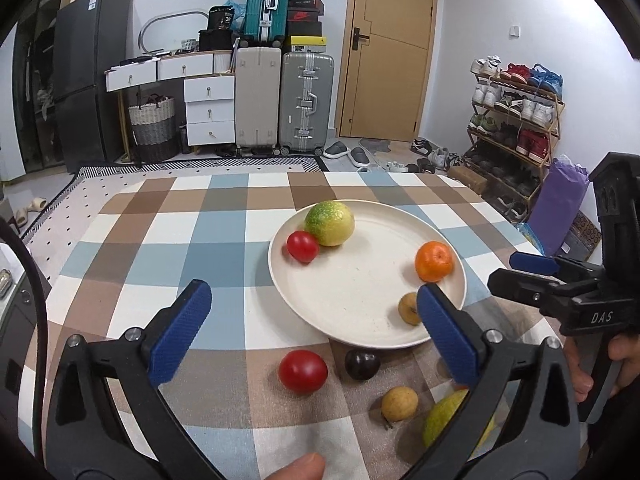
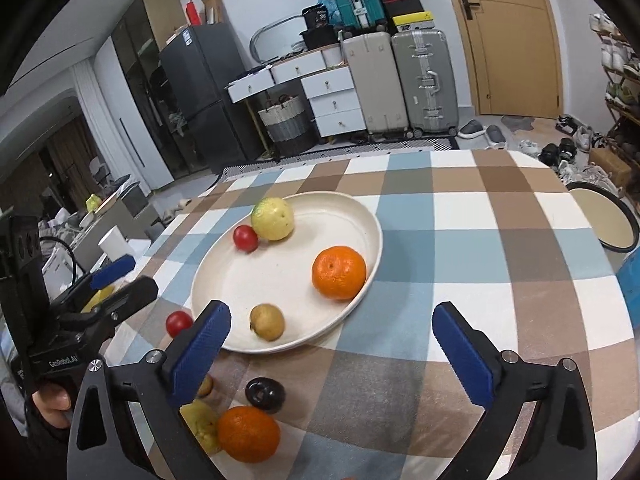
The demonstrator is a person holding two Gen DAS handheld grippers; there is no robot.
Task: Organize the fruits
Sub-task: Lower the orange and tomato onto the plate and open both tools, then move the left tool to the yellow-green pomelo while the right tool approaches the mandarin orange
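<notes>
Round matte cream plate (image 1: 360,280) on checked cloth (image 1: 160,240) held a glossy tomato (image 1: 303,246), dimpled orange (image 1: 434,261), more fruit lay beside, left gripper (image 1: 312,328) and right gripper (image 2: 332,344) both stood apart, empty.

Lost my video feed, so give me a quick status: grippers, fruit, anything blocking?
Left gripper and right gripper open, empty. Four fruits on the plate; tomato, plum, orange among those left on the table. Nothing blocking.

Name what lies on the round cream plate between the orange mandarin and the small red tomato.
Nothing: in the right wrist view only bare cream plate stretches between the orange mandarin and the small red tomato; the yellow-green fruit sits beside the tomato.
</notes>
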